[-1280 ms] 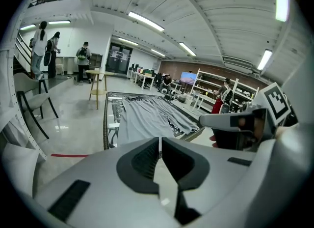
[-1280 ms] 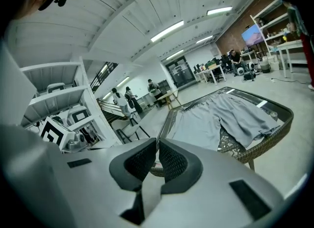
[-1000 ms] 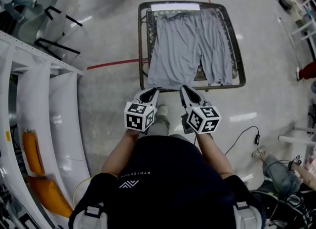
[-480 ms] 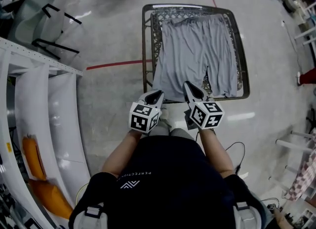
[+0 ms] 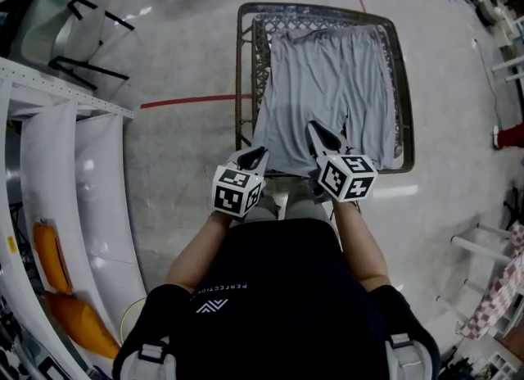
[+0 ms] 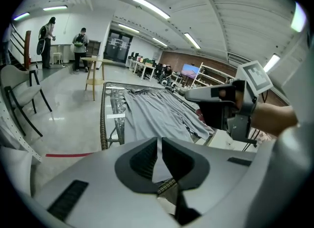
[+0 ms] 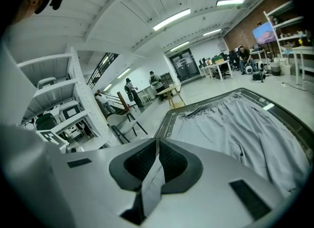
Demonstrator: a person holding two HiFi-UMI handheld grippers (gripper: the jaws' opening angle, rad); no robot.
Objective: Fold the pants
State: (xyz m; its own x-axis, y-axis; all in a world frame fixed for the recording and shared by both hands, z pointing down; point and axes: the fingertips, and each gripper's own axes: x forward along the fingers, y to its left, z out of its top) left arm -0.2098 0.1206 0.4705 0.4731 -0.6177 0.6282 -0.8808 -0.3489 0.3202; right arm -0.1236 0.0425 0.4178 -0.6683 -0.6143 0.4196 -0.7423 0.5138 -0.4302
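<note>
Grey pants [image 5: 327,83] lie flat on a metal-rimmed table [image 5: 242,67], waistband at the far end and legs toward me. My left gripper [image 5: 260,152] is at the near left corner of the left leg, shut with a strip of grey cloth between its pads [image 6: 159,141]. My right gripper [image 5: 313,127] is above the inner side of that leg near the crotch split, shut on a fold of the same cloth [image 7: 157,143]. The rest of the pants [image 7: 245,128] stretch away beyond it. In the left gripper view, the right gripper [image 6: 189,93] shows over the pants [image 6: 152,109].
White shelving [image 5: 57,165] runs along the left, with an orange thing [image 5: 49,255] low on it. A dark-framed chair [image 5: 65,18] stands at the far left. A red line [image 5: 188,101] crosses the floor. A wooden stool [image 6: 93,74] and people [image 6: 78,40] stand beyond the table.
Both grippers have moved away from my body over the near end of the pants, the right one further than the left. Both stayed shut.
</note>
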